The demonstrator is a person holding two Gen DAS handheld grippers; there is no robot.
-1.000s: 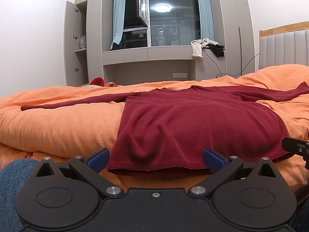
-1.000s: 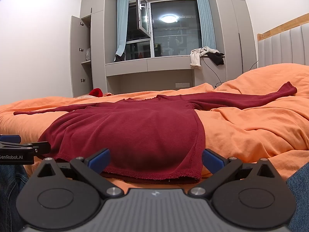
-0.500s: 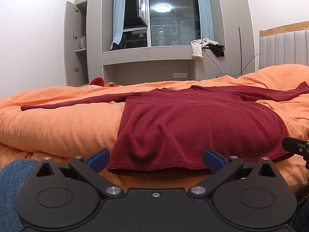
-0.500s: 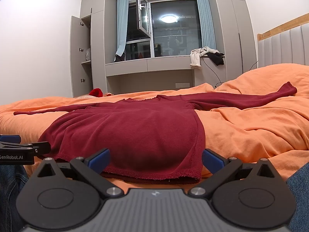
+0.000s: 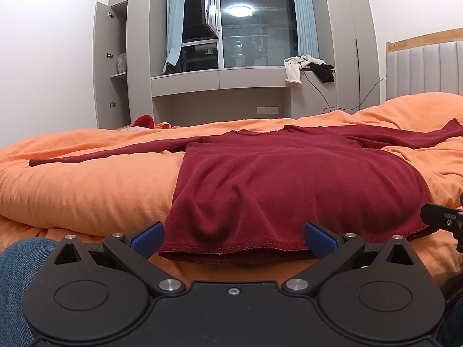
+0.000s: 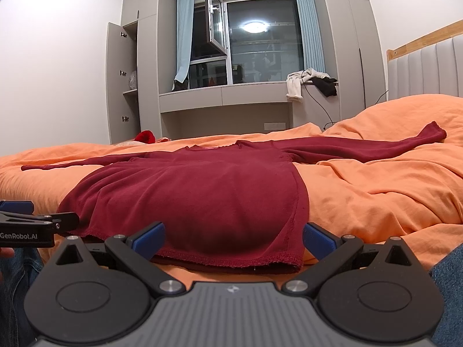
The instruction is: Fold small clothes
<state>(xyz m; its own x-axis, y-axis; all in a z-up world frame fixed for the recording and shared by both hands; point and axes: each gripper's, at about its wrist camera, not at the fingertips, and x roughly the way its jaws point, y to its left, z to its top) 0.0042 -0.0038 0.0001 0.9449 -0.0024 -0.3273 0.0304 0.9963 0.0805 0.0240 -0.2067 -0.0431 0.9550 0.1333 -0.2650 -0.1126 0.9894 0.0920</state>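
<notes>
On an orange duvet (image 5: 86, 190), a dark red long-sleeved top (image 5: 289, 185) lies spread flat, chest up, with its hem toward the cameras and its neckline toward 12 o'clock. Its one sleeve (image 5: 110, 154) stretches out to about 9 o'clock and the other (image 6: 376, 147) reaches to roughly 2 o'clock, its cuff resting on a rise in the bedding (the fabric shows soft ripples near the hem).

At 6 o'clock in the left wrist view, the left gripper (image 5: 233, 235) hovers just short of the hem, its blue-padded fingers (image 5: 146, 235) spread wide and grasping nothing; the hem's left corner sits between them. Denim (image 5: 17, 263) shows at 8 o'clock.

From the right wrist view, the right gripper (image 6: 233, 235) hangs likewise before the hem's right corner, fingers (image 6: 318, 237) released and empty, and the side of the left tool, lettered GenRobot.AI, pokes in at 9 o'clock.

Beyond the bed at 12 o'clock stands a window (image 6: 260, 40) with one pane swung inward, flanked by pale blue curtains (image 6: 183, 34). An open grey cupboard (image 6: 121, 81) stands at 10 o'clock, white and black clothes (image 6: 309, 82) drape from a ledge at 1 o'clock, and a padded headboard (image 6: 428, 66) rises at 2 o'clock.
</notes>
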